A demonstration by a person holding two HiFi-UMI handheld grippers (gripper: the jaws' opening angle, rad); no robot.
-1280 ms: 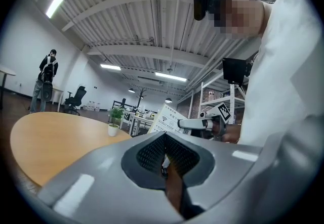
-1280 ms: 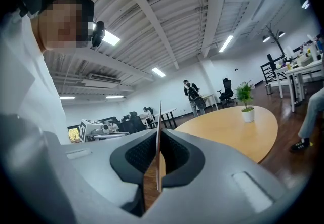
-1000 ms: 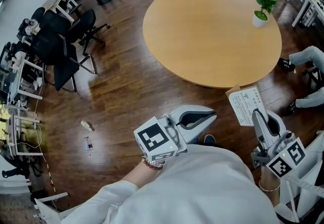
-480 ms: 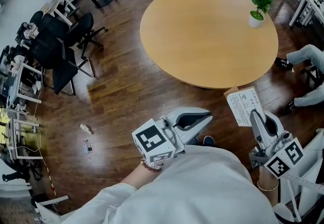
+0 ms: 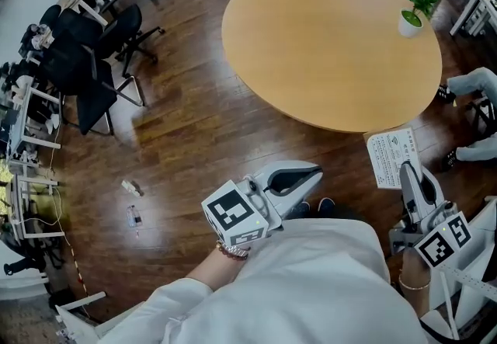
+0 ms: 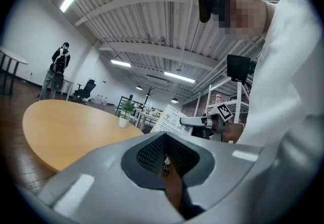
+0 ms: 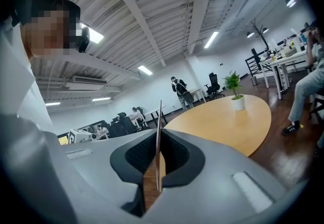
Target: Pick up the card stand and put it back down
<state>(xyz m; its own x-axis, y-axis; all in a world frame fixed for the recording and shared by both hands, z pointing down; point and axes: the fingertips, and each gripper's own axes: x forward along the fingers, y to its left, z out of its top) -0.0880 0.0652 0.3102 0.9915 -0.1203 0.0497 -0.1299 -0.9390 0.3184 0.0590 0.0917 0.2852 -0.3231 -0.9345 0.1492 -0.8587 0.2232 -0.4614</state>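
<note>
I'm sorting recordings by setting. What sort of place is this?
Probably an open-plan office or lab. A large round wooden table carries a potted plant, black office chairs stand beside cluttered desks, and strip lights hang from an exposed-beam ceiling.

We count on inspection: round table (image 5: 326, 39) 1 | potted plant (image 5: 419, 2) 1 | card stand (image 5: 390, 154) 1 | left gripper (image 5: 317, 173) and right gripper (image 5: 407, 168), 2 | small floor items (image 5: 130, 188) 2

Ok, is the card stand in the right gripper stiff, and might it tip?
Probably stiff: the card stand juts unsagging from the right gripper, jaws shut. Likely light: edge-on it is sheet-thin. Wide and thin, it may tip.
</note>
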